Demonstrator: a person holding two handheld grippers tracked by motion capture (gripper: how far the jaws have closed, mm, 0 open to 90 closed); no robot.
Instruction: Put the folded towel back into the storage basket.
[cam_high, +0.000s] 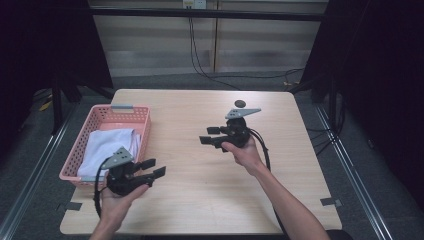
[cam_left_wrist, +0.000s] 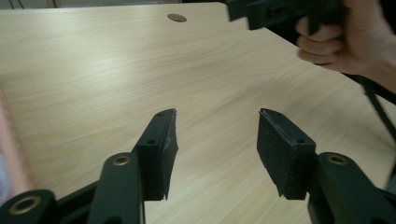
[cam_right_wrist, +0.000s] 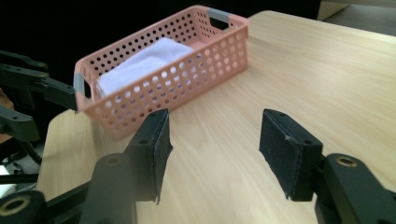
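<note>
A pink perforated basket (cam_high: 145, 125) stands at the table's left side with a folded white cloth (cam_high: 107, 145) inside it. My left gripper (cam_high: 154, 167) hovers just right of the basket's near end, its jaws open over bare wood (cam_left_wrist: 217, 140) and pointing right. My right gripper (cam_high: 206, 135) is held above the middle of the table and points left toward the basket (cam_right_wrist: 187, 79) and the cloth (cam_right_wrist: 149, 60). Its jaws are open with nothing between them (cam_right_wrist: 215, 140). Each gripper view also catches the other gripper farther off: the right gripper (cam_left_wrist: 280, 11) and the left gripper (cam_right_wrist: 37, 84).
The light wooden table (cam_high: 200, 200) has a small round hole (cam_high: 240, 104) near its far edge. Black cables trail from both grippers and run on the floor behind. Tape marks (cam_high: 331, 202) sit at the near corners.
</note>
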